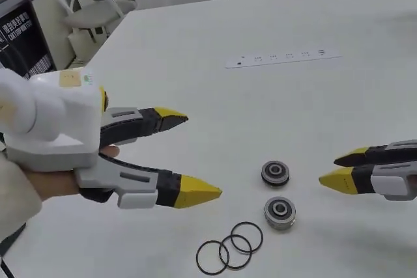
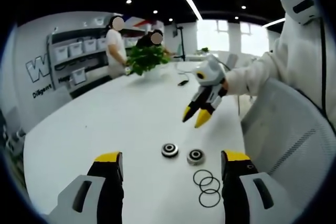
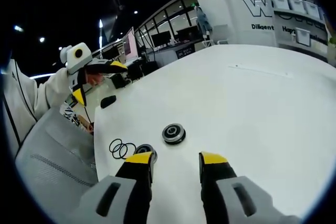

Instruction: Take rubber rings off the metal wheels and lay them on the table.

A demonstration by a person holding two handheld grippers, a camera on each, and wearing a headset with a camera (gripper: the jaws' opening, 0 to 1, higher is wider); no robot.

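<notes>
The left claw [image 1: 202, 155], jaws wide apart, hovers over the white bench [image 1: 273, 109], facing the right claw [image 1: 329, 170], jaws also parted. Between them two metal wheels [image 1: 275, 173] lie flat, axles upward; three rubber rings [image 1: 229, 247] lie flat, overlapping in a short slanting row nearer the person.

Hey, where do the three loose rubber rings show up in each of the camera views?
Head view: rubber rings at bottom centre, near the edge.
Left gripper view: lower right of centre, just left of the right-hand jaw.
Right gripper view: lower left, left of the jaws.
Shared landmark: the metal wheel right beside them.
</notes>
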